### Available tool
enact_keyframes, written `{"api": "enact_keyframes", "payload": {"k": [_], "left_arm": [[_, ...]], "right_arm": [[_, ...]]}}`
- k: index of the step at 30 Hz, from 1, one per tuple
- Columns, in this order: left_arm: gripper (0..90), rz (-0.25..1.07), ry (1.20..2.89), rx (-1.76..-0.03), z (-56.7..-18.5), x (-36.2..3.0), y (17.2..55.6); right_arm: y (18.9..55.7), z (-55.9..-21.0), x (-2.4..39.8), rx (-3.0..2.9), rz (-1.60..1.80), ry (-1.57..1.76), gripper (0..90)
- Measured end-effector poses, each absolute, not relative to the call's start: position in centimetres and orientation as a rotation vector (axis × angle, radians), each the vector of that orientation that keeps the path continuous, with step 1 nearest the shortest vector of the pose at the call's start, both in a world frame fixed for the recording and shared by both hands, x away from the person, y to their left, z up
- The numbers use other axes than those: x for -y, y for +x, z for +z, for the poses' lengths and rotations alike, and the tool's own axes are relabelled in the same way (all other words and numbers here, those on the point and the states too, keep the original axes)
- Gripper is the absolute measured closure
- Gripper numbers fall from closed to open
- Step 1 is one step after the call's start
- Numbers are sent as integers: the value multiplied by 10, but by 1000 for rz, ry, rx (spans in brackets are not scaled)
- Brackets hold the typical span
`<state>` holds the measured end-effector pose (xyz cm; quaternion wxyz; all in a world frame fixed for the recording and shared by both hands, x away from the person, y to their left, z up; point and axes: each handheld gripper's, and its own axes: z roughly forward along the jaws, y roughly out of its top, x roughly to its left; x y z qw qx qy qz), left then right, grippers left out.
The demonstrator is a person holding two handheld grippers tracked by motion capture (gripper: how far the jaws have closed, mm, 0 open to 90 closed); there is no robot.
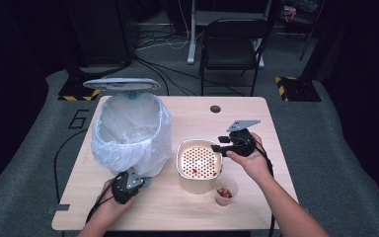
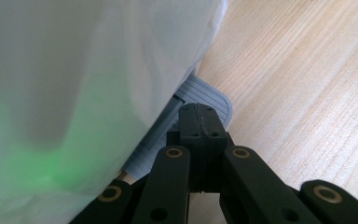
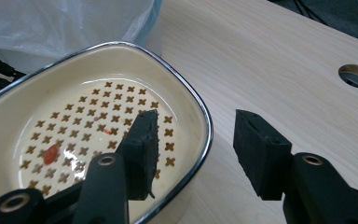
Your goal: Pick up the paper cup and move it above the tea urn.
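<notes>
The wooden surface (image 1: pixel 256 118) carries a lined bin (image 1: pixel 131 131) left, a strainer bowl (image 1: pixel 199 165) centre, a small cup (image 1: pixel 226 191) near right.

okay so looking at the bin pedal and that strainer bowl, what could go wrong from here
The left gripper, shut, presses the bin's grey pedal; if it slips off, the raised lid may drop. The right gripper straddles the cream strainer bowl's rim with jaws open; a shallow grip could tip the bowl, spilling red scraps or knocking the small cup.

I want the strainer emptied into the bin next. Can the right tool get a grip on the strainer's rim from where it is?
Probably yes. The right tool is open and straddles the metal rim of the strainer, one jaw inside, one outside, pads not pressing. Nothing lies between; the small cup stands nearer the person, clear of it.
</notes>
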<state>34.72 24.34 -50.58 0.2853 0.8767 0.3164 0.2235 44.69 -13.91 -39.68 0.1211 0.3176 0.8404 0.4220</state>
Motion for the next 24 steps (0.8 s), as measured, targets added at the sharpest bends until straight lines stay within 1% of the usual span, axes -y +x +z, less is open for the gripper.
{"api": "enact_keyframes", "payload": {"k": [5,14,15,16,24], "left_arm": [[900,585,2353,-846,-505,-244,347],[900,592,2341,-854,-506,-244,347],[900,594,2340,-853,-506,-244,347],[900,594,2340,-853,-506,-244,347],[900,594,2342,-854,-506,-243,347]], "right_arm": [[431,-390,157,-2445,1249,930,451],[407,-388,178,-2426,1287,925,412],[402,-388,182,-2426,1298,913,390],[402,-388,182,-2426,1298,913,390],[382,-395,188,-2419,1323,885,296]]}}
